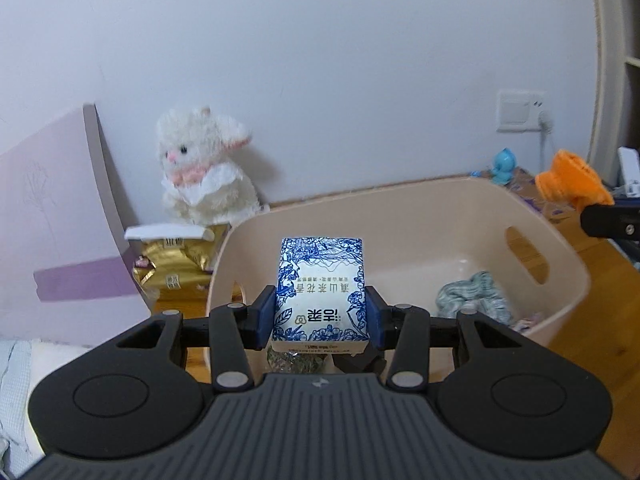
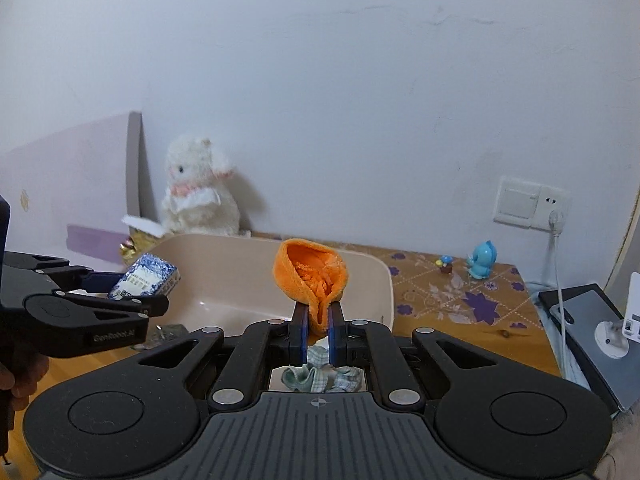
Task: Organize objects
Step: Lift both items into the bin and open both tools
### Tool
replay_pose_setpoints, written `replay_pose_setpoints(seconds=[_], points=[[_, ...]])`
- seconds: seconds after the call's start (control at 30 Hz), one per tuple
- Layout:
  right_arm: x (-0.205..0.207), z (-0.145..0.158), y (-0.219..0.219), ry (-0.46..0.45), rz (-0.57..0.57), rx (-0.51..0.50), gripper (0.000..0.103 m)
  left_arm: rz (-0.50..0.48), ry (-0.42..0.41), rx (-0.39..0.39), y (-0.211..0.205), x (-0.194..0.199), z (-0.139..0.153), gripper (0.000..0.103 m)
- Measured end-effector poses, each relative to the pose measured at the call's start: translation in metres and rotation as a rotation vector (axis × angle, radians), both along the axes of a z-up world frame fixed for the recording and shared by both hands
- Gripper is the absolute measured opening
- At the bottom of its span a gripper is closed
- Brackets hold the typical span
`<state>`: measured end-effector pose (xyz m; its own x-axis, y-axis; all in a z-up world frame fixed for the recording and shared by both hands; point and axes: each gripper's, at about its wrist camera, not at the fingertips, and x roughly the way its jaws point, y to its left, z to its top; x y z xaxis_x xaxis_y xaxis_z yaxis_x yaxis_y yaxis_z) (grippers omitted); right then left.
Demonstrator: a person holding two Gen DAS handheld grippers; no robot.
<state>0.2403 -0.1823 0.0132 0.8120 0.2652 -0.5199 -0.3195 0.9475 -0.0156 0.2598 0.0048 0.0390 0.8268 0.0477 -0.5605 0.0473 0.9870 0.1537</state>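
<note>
My left gripper (image 1: 320, 314) is shut on a blue-and-white tissue pack (image 1: 321, 280) and holds it above the near-left rim of a beige plastic basket (image 1: 552, 256). The pack also shows in the right wrist view (image 2: 145, 278). My right gripper (image 2: 318, 332) is shut on an orange cloth (image 2: 310, 276) and holds it above the basket's near rim (image 2: 376, 276). The orange cloth shows at the right edge of the left wrist view (image 1: 568, 180). A grey-green checked cloth (image 1: 476, 296) lies inside the basket.
A white plush rabbit (image 1: 204, 168) leans on the wall behind a gold snack bag (image 1: 176, 268). A pink board (image 1: 52, 216) stands at left. A blue toy figure (image 2: 482, 259) sits on the flowered tabletop (image 2: 452, 292). A tablet (image 2: 584, 320) and cable lie at right.
</note>
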Motion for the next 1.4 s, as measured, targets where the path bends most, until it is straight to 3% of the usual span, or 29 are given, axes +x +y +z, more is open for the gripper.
replay_pose_setpoints(seconds=[0.3,0.4,0.43,0.53,0.57,0.6,0.63,0.67,0.8,0.87,0.93,1.17,1.4], points=[[0.04,-0.049,0.02,0.14,0.018,-0.076,0.009,0.037,0.133,-0.014,0.002,0.046,-0.038,0.047],[0.041,-0.056,0.018,0.152,0.005,-0.079,0.015,0.037,0.163,-0.002,0.002,0.052,-0.048,0.048],[0.041,-0.056,0.017,0.153,-0.003,-0.076,0.026,0.035,0.172,-0.003,0.003,0.052,-0.05,0.048],[0.034,-0.048,0.012,0.124,-0.012,-0.068,0.042,0.031,0.186,-0.033,0.006,0.051,-0.05,0.049],[0.03,-0.044,0.009,0.112,-0.015,-0.064,0.052,0.026,0.187,-0.047,0.008,0.05,-0.048,0.05],[0.026,-0.039,0.006,0.098,-0.02,-0.055,0.058,0.025,0.184,-0.054,0.008,0.048,-0.045,0.054],[0.023,-0.034,0.004,0.086,-0.021,-0.044,0.067,0.03,0.175,-0.056,0.008,0.045,-0.042,0.068],[0.018,-0.029,0.001,0.077,-0.022,-0.033,0.07,0.037,0.154,-0.054,0.007,0.042,-0.036,0.076],[-0.002,-0.009,-0.01,0.037,-0.033,-0.004,0.081,0.043,0.111,-0.047,0.004,0.025,-0.018,0.079],[-0.014,0.001,-0.016,0.019,-0.041,0.007,0.093,0.044,0.091,-0.051,0.003,0.013,-0.008,0.081],[-0.027,0.012,-0.021,-0.003,-0.049,0.019,0.099,0.045,0.068,-0.052,0.002,0.0,0.0,0.082],[-0.074,0.035,-0.043,-0.033,-0.077,0.018,0.103,0.038,0.014,-0.035,-0.004,-0.048,0.024,0.089],[-0.109,0.03,-0.065,-0.002,-0.105,0.004,0.103,0.028,0.01,-0.019,-0.009,-0.089,0.023,0.089]])
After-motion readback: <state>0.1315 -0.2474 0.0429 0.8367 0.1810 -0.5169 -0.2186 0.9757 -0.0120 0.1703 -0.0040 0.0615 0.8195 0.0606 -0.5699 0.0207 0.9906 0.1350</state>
